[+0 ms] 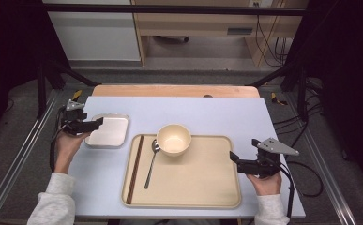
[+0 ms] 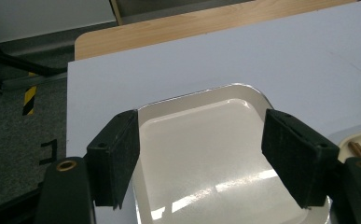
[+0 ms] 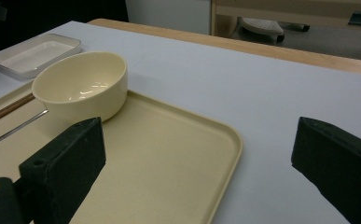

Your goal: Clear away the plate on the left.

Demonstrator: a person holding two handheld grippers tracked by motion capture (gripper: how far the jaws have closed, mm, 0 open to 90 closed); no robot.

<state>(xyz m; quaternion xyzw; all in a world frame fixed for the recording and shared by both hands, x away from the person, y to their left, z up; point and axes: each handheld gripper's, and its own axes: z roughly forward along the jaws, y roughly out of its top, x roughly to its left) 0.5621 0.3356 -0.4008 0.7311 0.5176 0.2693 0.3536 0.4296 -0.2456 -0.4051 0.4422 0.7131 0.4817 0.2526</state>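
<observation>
A: What is the left gripper [image 1: 94, 123] doing right now?

B: It is hovering at the left edge of the small white dish [image 1: 108, 131], which is lying flat on the pale desk [image 1: 207, 115], just left of the beige tray [image 1: 188, 187]. In the left gripper view its two black fingers [image 2: 115, 156] are standing spread, one over the dish's left rim and the other over its right side, with the dish's glossy floor [image 2: 206, 154] showing between them. The pads are not pressing on anything, so the fingers are released.

A: And the right gripper [image 1: 233, 157]?

B: It is sitting low at the right edge of the tray, pointing left across it. In the right gripper view its fingers [image 3: 64, 172] are standing wide apart, one over the tray's surface and the other over the bare desk beyond the rim. Nothing is lying between them, so they are released as well.

A: What is lying on the tray?

B: A cream bowl [image 1: 173, 139] is standing upright near the tray's far edge. A metal spoon [image 1: 151, 164] is lying just left of it, with its head touching or nearly touching the bowl's base. A pair of brown chopsticks [image 1: 135, 168] is lying along the tray's left rim, parallel to it.

A: Is the dish touching the tray?

B: They are sitting close, corner to corner, but I cannot tell whether they are meeting.
</observation>
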